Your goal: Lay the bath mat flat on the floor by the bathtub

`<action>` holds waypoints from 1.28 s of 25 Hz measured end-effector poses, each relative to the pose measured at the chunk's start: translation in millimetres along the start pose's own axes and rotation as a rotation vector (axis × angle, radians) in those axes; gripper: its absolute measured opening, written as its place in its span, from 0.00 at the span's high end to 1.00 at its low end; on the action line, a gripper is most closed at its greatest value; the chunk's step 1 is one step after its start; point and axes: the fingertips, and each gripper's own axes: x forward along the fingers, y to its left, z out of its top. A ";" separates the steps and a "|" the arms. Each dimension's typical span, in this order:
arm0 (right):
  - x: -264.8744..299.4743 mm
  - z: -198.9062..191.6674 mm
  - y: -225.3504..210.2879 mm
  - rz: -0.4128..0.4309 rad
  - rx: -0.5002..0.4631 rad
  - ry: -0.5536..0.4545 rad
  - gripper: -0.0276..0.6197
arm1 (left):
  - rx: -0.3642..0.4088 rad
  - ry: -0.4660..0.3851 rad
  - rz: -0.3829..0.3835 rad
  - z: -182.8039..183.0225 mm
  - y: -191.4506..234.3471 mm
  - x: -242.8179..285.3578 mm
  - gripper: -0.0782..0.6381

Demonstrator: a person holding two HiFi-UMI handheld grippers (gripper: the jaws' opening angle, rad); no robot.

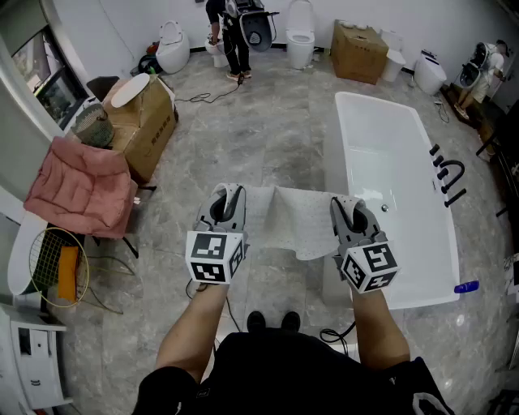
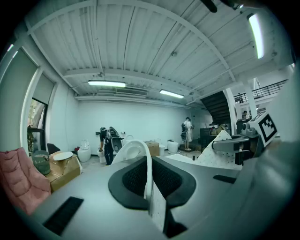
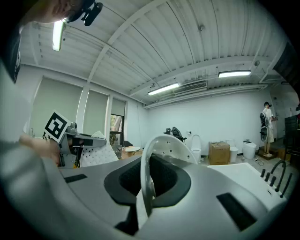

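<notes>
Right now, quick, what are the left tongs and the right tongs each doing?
Left tongs: closed, gripping an edge of the bath mat.
Right tongs: closed, gripping the same bath mat.

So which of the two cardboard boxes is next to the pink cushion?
The left cardboard box, with a white oval lid on top, beside the pink cushion. The other box stands by the far wall.
</notes>
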 end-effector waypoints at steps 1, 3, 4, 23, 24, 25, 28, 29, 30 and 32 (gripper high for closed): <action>-1.2 0.0 -2.1 0.002 -0.002 -0.002 0.92 | 0.000 0.001 0.003 -0.1 -2.2 1.2 0.87; -3.5 -0.2 -6.2 0.007 -0.005 -0.004 0.92 | 0.002 0.002 0.007 -0.1 -6.8 3.2 0.87; -4.6 -0.5 -8.1 0.009 -0.006 -0.004 0.92 | 0.006 0.004 0.008 0.0 -9.3 3.8 0.87; -17.1 -14.4 -38.4 0.077 0.036 0.007 0.92 | 0.007 0.020 0.035 -8.6 -43.8 19.4 0.86; -12.2 -15.5 -39.7 0.078 0.042 0.012 0.92 | 0.006 0.023 0.034 -9.8 -40.4 22.7 0.86; -6.0 -16.3 -40.6 0.079 0.047 0.018 0.92 | 0.004 0.026 0.034 -11.0 -35.8 26.8 0.86; 18.3 -20.1 -44.7 0.074 0.065 0.038 0.92 | -0.014 0.026 0.029 -15.2 -18.3 42.5 0.86; 28.0 -22.4 -46.7 0.070 0.073 0.046 0.92 | -0.020 0.026 0.027 -17.5 -11.5 49.0 0.86; 38.8 -24.9 -48.5 0.067 0.079 0.054 0.92 | -0.025 0.028 0.027 -20.2 -3.8 56.1 0.86; 64.6 -27.6 -50.0 0.069 0.081 0.070 0.92 | -0.036 0.037 0.030 -25.0 16.2 71.4 0.86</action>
